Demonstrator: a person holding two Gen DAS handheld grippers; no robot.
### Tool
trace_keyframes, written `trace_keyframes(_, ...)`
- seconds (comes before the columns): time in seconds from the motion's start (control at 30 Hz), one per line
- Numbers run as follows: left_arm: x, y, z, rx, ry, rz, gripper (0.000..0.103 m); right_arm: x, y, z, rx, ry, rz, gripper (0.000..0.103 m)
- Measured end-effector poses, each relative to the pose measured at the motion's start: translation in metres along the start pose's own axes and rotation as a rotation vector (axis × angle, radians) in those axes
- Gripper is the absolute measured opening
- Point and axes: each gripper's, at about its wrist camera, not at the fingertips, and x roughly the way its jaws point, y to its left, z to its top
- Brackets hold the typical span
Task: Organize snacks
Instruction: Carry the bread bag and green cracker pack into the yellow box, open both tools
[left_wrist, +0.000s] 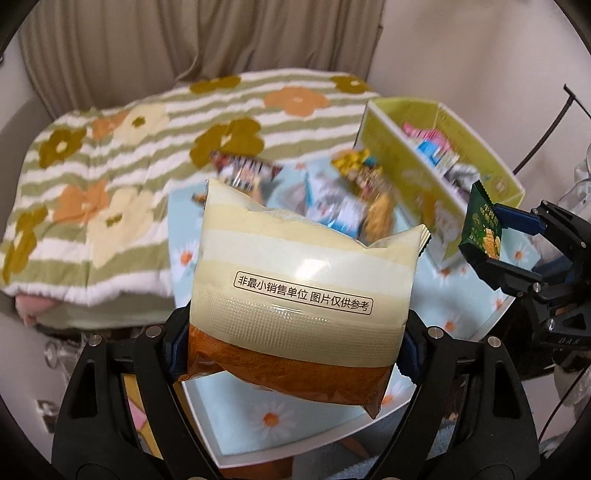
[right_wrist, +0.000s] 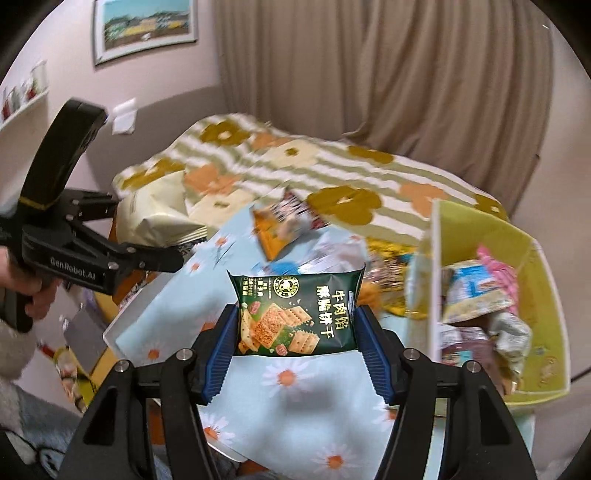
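My left gripper is shut on a cream-striped packet with a brown cake inside, held up above the table. My right gripper is shut on a small dark green cracker packet, its blue pads pressing both sides. From the left wrist view the right gripper and the green packet hang at the right, near the yellow-green box. Seen from the right wrist, the left gripper with the cream packet is at the left. Several loose snack packets lie on the table.
The table wears a pale blue daisy cloth. The yellow-green box with a divider at the right holds several packets. Behind lies a bed with a striped floral blanket, then a curtain. A person's hand grips the left tool.
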Motion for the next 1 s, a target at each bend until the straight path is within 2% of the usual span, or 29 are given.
trace_keyframes(0.27,0.005,-0.064,0.059,0.012,-0.065,-0.003,0.082,-0.032,-0.081,0.012,0.066,-0.053,-0.044,0.059)
trace_keyframes(0.5,0.045,-0.141,0.111,-0.004,-0.075,-0.056,0.083,-0.051,-0.162,0.005,0.083,-0.055,-0.082,0.059)
trace_keyframes(0.73,0.092,-0.205,0.143,-0.015,-0.029,-0.077,0.083,-0.047,-0.211,-0.010,0.089,-0.006,-0.086,0.059)
trace_keyframes(0.97,0.134,-0.239,0.156,0.016,0.058,-0.091,0.083,-0.038,-0.246,-0.029,0.187,0.024,-0.065,0.059)
trace_keyframes(1.0,0.136,-0.242,0.157,0.023,0.060,-0.089,0.086,-0.037,-0.250,-0.031,0.199,0.028,-0.070,0.059)
